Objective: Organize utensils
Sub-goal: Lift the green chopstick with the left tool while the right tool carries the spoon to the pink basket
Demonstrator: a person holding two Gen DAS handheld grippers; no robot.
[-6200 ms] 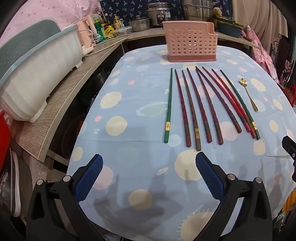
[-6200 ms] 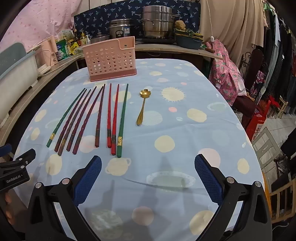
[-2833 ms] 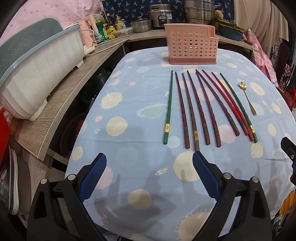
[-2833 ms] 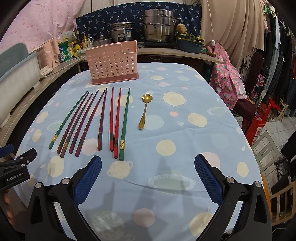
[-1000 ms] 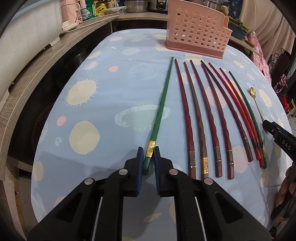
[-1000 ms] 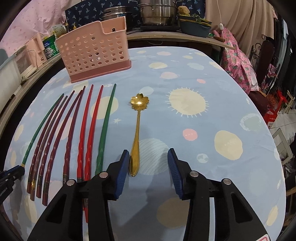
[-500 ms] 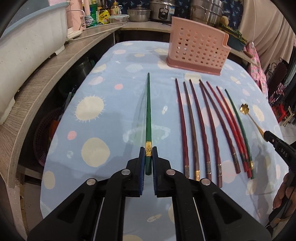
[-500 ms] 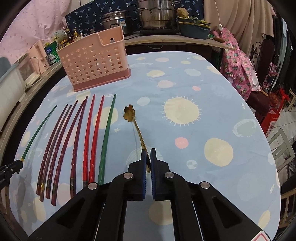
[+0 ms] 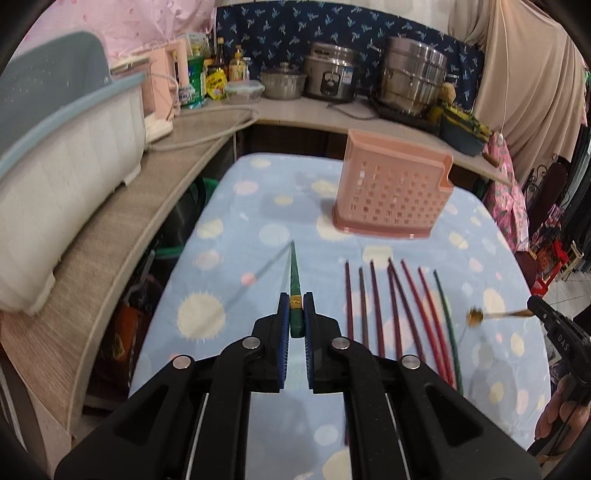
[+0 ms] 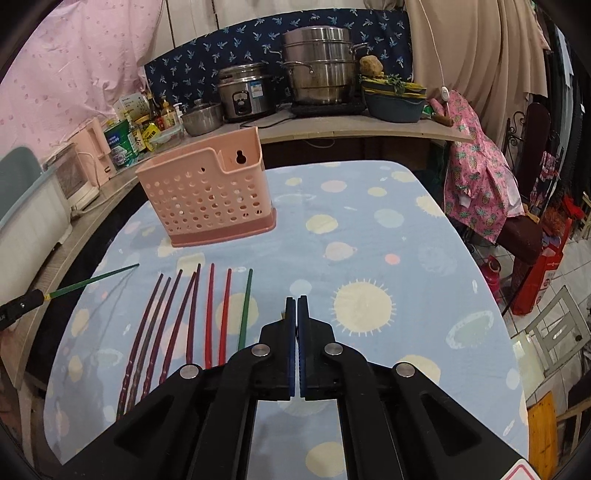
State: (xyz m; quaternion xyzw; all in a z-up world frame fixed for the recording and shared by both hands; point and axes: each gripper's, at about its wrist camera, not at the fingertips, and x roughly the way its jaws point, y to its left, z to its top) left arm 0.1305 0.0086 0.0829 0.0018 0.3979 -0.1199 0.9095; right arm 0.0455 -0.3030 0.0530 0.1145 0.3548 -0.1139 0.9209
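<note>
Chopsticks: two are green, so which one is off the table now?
The green chopstick clamped in the left gripper, lifted clear. The other green chopstick lies flat at the row's right end.

Blue polka-dot cloth over surface; wood counter wrapping left & back w/ steel pots; navy patterned backsplash, beige curtain right.

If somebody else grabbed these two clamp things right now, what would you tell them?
Left gripper: shut on the green chopstick, lifted off the table.
Right gripper: shut on the gold spoon, also in the air.
Seven chopsticks lie in a row on the cloth.
The pink basket stands behind them; nothing visibly in it.
Left: drop both held pieces in the basket, then the rest.
</note>
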